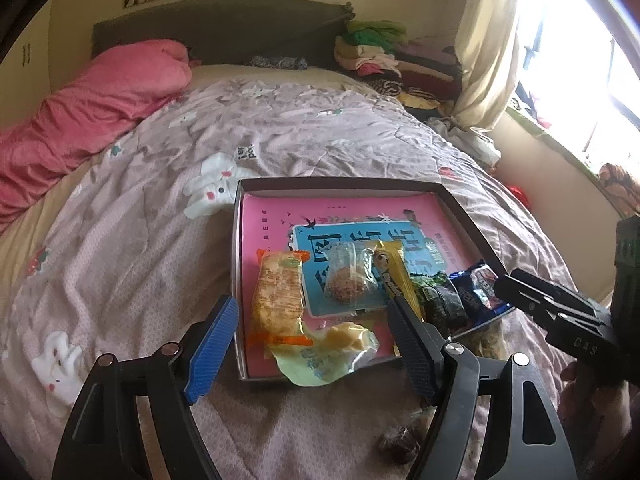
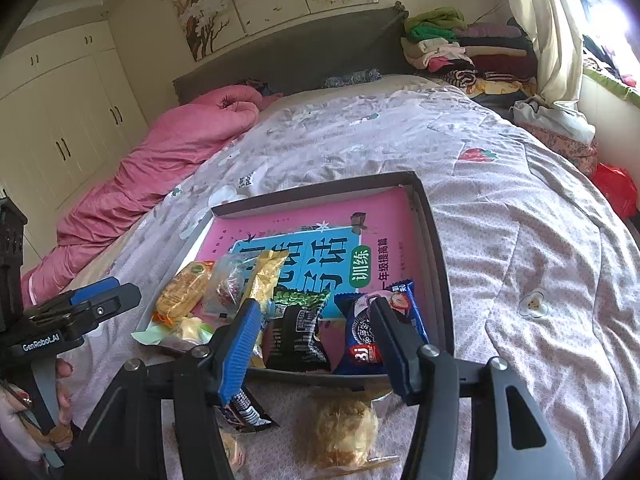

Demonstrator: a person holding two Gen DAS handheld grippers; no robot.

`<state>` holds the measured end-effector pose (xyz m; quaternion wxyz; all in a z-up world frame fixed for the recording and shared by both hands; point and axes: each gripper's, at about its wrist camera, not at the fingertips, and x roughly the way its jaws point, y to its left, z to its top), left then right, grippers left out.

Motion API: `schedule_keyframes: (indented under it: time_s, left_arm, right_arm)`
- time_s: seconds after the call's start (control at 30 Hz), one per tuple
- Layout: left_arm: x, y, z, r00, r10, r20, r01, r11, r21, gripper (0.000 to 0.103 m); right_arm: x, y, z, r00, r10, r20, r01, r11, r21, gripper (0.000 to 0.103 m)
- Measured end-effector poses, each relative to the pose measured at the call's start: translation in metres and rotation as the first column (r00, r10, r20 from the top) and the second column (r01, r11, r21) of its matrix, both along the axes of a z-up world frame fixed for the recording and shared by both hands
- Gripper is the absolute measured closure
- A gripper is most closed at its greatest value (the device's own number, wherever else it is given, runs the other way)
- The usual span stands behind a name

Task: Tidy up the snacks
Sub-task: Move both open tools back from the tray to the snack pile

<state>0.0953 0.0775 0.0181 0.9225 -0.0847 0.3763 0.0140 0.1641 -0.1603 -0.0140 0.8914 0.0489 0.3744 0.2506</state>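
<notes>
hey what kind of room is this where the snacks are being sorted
A bedroom, most likely: the snack tray sits on a large bed with a patterned quilt and a padded headboard, a built-in wardrobe stands along the wall, and folded clothes are stacked by the window.

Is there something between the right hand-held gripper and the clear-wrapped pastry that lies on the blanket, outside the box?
Nothing visible blocks it. The clear-wrapped pastry lies on the blanket just below the open right hand-held gripper, in front of the box. A dark wrapper lies to its left, apart.

Soft matt pink-print cloth quilt (image 1: pixel 320 128); dark matt cardboard tray (image 2: pixel 438 240) w/ glossy pink paper book (image 1: pixel 360 208); crinkly shiny plastic snack wrappers (image 2: pixel 298 328); ribbed blue pads (image 1: pixel 212 344).
</notes>
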Motion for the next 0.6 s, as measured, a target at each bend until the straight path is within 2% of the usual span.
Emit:
schedule_keyframes:
  time_s: [0.07, 0.6]
  left_arm:
    - [-0.003, -0.001, 0.002, 1.0, -0.006, 0.002, 0.006, 1.0, 0.015, 0.025]
    - [-0.025, -0.009, -0.002, 0.999, -0.046, -0.026, 0.047, 0.999, 0.02, 0.025]
  right_arm:
    - [-0.002, 0.0, 0.002, 1.0, 0.001, 0.008, 0.0, 1.0, -0.011, 0.044]
    - [-0.026, -0.011, 0.008, 0.999, 0.017, 0.034, -0.016, 0.999, -0.044, 0.042]
